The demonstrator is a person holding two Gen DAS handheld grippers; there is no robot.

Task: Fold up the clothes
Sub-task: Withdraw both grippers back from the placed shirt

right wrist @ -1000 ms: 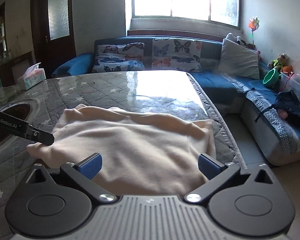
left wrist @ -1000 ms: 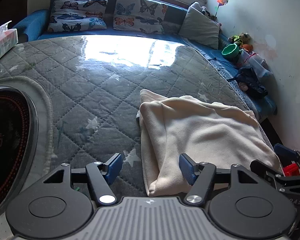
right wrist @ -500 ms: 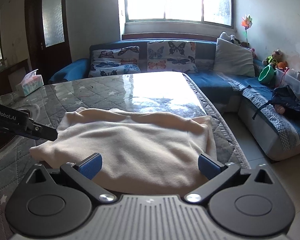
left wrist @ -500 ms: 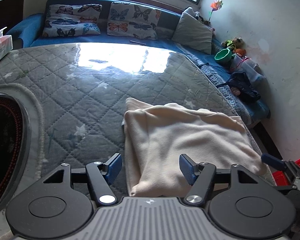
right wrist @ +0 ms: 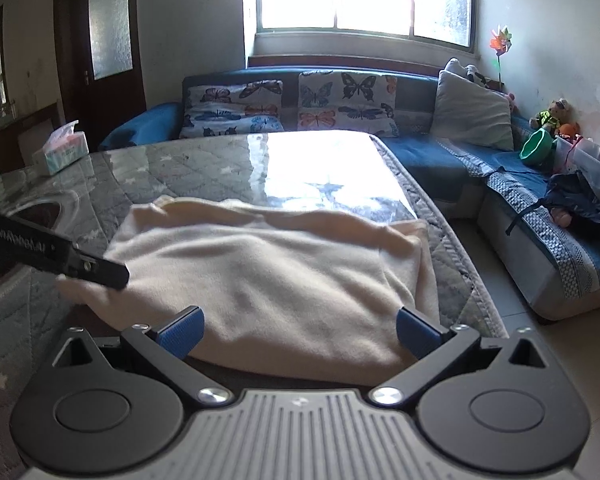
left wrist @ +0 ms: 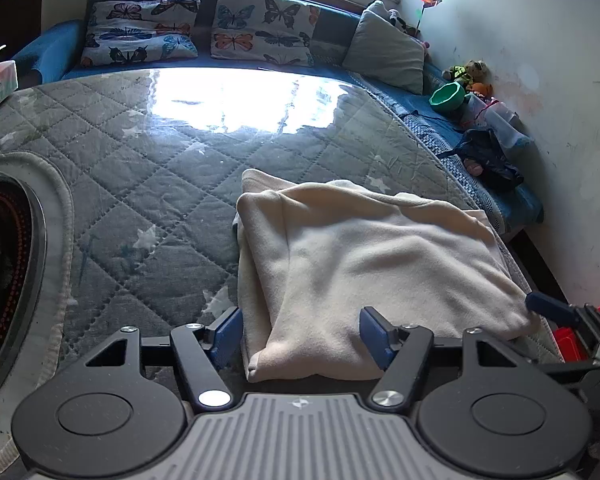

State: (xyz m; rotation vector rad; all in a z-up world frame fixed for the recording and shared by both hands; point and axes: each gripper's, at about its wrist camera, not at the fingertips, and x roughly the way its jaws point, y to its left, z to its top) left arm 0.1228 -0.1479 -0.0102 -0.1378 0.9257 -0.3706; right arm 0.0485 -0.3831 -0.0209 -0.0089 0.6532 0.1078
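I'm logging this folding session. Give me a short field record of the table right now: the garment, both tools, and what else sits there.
garment: cream cloth, folded, lying flat on the quilted table, near its right edge
left tool: open, at the cloth's near left corner
right tool: open, at the cloth's near edge
gripped: nothing visibly
also on table: tissue box, far left

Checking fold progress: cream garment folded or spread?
Folded. The cream garment lies in stacked layers, doubled edges along its left side and near corner.
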